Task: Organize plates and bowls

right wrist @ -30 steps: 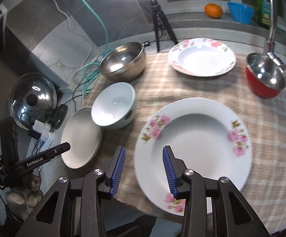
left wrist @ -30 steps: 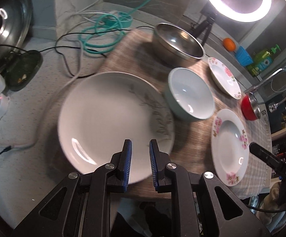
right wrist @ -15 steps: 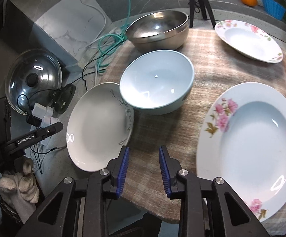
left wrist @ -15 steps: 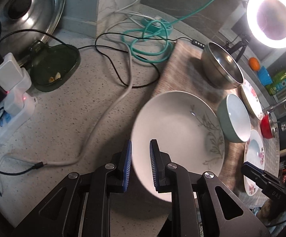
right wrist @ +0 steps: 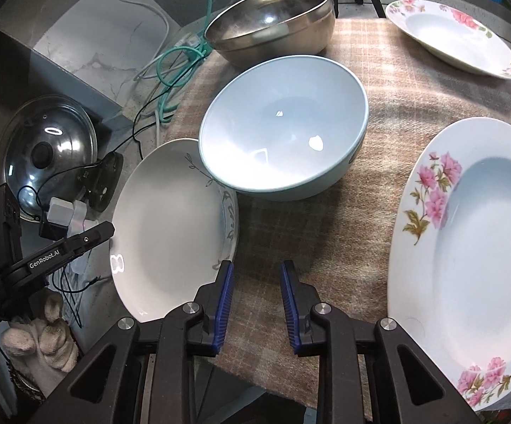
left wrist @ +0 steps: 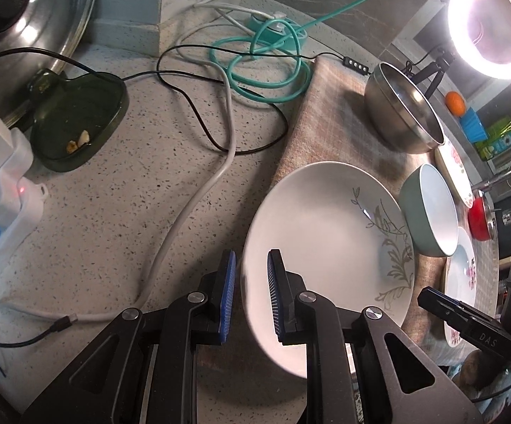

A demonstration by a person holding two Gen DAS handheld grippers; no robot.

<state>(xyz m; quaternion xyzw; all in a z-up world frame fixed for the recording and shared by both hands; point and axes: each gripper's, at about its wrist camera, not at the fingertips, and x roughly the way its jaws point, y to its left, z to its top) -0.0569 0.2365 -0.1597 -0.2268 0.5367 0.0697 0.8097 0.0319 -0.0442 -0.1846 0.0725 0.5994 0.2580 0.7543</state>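
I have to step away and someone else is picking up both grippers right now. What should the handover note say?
Left gripper: open, its jaws either side of the near rim of the white leaf-pattern plate, not closed on it.
Right gripper: open, holding nothing, above the checked cloth.
On the cloth: pale blue bowl beside the leaf plate, steel bowl behind it, near floral plate, far floral plate.
Done: nothing stacked; every piece lies apart.
Left: probably grip the leaf plate, then group plates with plates and bowls with bowls.
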